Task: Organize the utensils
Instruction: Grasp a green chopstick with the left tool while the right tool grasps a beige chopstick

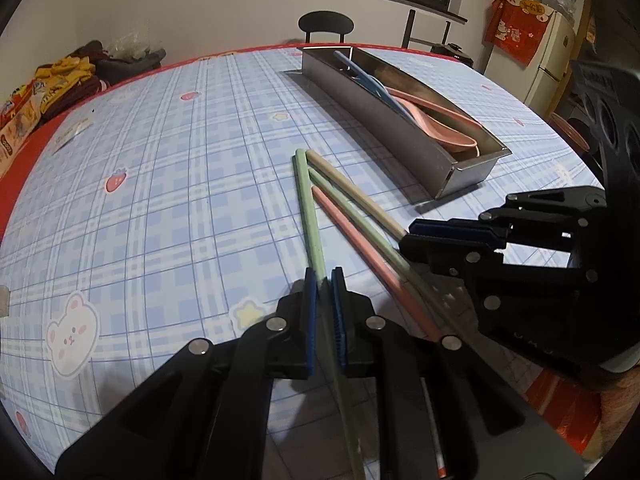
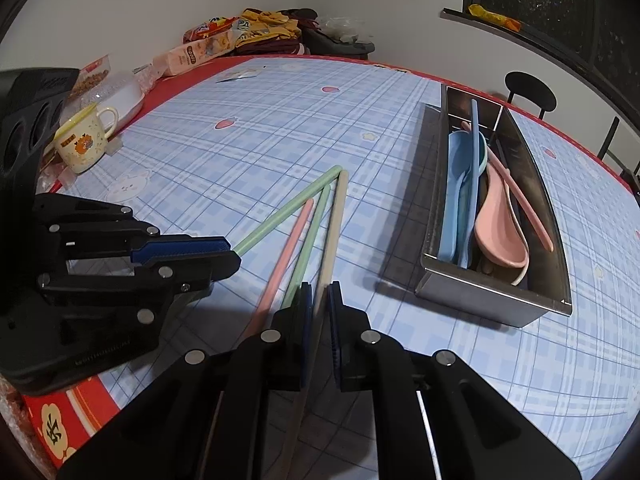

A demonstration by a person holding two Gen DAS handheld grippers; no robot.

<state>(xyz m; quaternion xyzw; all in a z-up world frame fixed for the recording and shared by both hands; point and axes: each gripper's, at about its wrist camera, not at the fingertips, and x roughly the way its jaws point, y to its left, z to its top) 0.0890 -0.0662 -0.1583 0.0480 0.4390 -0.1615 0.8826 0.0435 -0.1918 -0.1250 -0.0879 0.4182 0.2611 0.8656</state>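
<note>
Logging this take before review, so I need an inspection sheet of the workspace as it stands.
Surface: round table with a blue plaid cloth, red border.
Job's things: four chopsticks fanned out, two green, one pink, one beige; metal tray holding blue and pink spoons.
Clutter: cartoon mug, snack packets, folded clothes at the far edge.
Grippers: left gripper shut on green chopstick; right gripper jaws close around the beige chopstick, contact unclear.
Cables: nothing seen.
Surroundings: black chair, dark window, fridge.
</note>
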